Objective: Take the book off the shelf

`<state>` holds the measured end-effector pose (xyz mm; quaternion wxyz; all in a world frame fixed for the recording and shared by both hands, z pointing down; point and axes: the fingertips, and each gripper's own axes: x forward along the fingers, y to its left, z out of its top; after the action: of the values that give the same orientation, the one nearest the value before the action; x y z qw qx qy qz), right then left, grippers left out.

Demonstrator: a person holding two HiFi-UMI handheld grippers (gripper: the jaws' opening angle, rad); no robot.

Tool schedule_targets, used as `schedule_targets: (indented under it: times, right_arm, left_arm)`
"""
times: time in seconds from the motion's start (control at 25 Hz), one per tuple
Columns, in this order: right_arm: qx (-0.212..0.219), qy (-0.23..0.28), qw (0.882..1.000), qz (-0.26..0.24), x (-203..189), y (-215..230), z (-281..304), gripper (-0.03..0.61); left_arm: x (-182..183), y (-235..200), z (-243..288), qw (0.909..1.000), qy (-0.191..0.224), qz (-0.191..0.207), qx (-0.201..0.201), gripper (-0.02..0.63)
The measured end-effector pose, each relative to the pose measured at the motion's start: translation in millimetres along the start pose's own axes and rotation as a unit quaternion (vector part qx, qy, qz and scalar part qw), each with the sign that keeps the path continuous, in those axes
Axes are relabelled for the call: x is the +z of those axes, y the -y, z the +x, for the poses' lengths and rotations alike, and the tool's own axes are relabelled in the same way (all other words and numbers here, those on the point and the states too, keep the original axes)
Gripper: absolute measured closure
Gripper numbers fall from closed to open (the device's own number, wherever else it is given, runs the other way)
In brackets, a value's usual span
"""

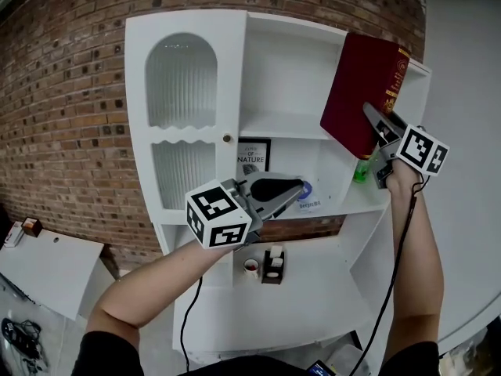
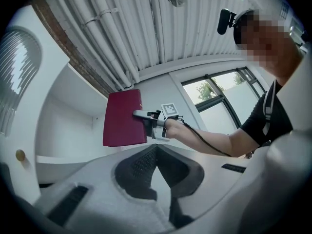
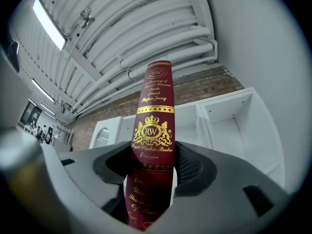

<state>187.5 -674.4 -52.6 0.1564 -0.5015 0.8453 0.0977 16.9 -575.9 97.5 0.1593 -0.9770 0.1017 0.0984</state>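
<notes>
L edge: table (image 1: 47, 269) low down, brick wall (image 1: 70, 92) behind. White shelf unit (image 1: 235, 69): ribbed-glass door (image 1: 182, 81) on its L side, knob (image 1: 228, 139) at the door's R edge. Mid bay: framed sign (image 1: 254, 153) at the back. L gripper (image 1: 296, 190) is in front of that bay, jaws pressed together w/ nothing between. Below, on the counter: cup (image 1: 251, 267) just beside a small holder (image 1: 272, 265). R side: green bottle (image 1: 361, 171) on the mid board. Book (image 1: 364, 84), dark red w/ gold spine print, is held tilted in front of the upper R bay and appears clear of the boards. R gripper (image 1: 374, 120) pinches it, one pad on each cover, spine toward the gripper's cam.
</notes>
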Motion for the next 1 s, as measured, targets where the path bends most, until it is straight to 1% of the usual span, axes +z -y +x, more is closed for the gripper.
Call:
schedule_targets:
  times: [0.2, 0.32, 0.56, 0.76, 0.88, 1.0]
  right_arm:
    - [0.020, 0.014, 0.999, 0.027, 10, 1, -54, 0.334]
    - [0.036, 0.003, 0.999, 0.025, 6, 1, -85, 0.334]
    - [0.068, -0.023, 0.997, 0.025, -5, 4, -151, 0.336]
    - [0.094, -0.060, 0.994, 0.020, -36, -7, -208, 0.336]
    - [0.107, -0.077, 0.991, 0.032, -55, -18, -239, 0.336]
    - [0.121, -0.098, 0.986, 0.055, -85, -36, -266, 0.337]
  left_arm:
    - [9, 31, 14, 0.9994, -0.006, 0.025, 0.023, 0.606]
    - [9, 56, 32, 0.9990, -0.012, 0.025, 0.034, 0.606]
    - [-5, 113, 76, 0.9985, -0.023, 0.012, 0.048, 0.606]
    - [-21, 171, 91, 0.9970, -0.045, -0.008, 0.063, 0.606]
    - [-24, 197, 92, 0.9954, -0.054, -0.022, 0.076, 0.606]
    - [-32, 218, 80, 0.9926, -0.069, -0.037, 0.093, 0.606]
